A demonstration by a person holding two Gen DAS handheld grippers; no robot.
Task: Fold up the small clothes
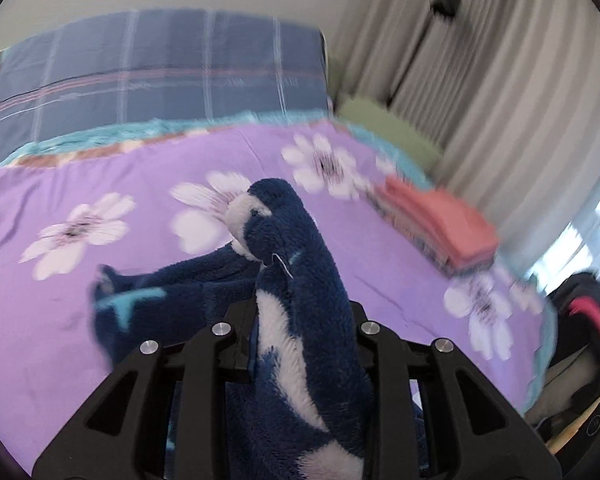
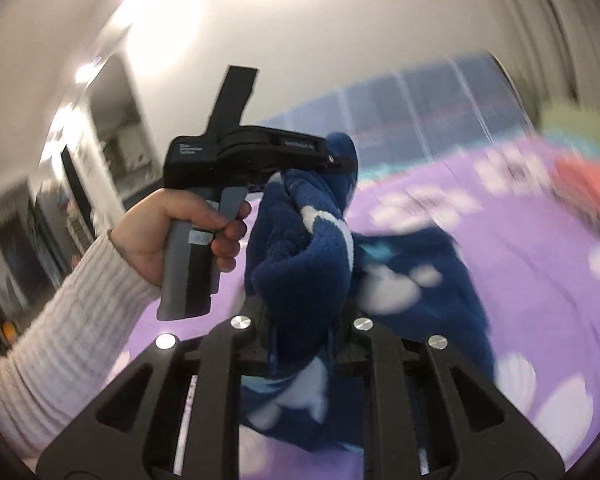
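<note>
Left wrist view first: the fingertips of the left gripper [image 1: 300,320] are buried under the navy fleece garment [image 1: 296,280], so I can't see the pads themselves, only the black frame closing tight on a thick fold of it. The cloth rises out of that grip as a plush column with white patches, and the rest trails down to the left onto the purple flowered bedspread [image 1: 100,184]. Behind lies a blue plaid pillow [image 1: 160,68]. Further right, blurred by motion, a small stack of folded clothes [image 1: 440,224] topped in pink sits on the bedspread near grey curtains [image 1: 500,80].

From the right wrist view, a bare hand [image 2: 172,232] in a cream ribbed sleeve grips the pistol handle of the left gripper [image 2: 332,160], held up at left of centre, its nose sunk into the garment [image 2: 300,256] so its fingers are hidden. In the middle, the right gripper [image 2: 300,320] is likewise clamped on a bunched fold, fingertips covered by fleece. The garment hangs lifted between the two, its lower part draping to the right over the bedspread [image 2: 540,280], which is heavily smeared.
</note>
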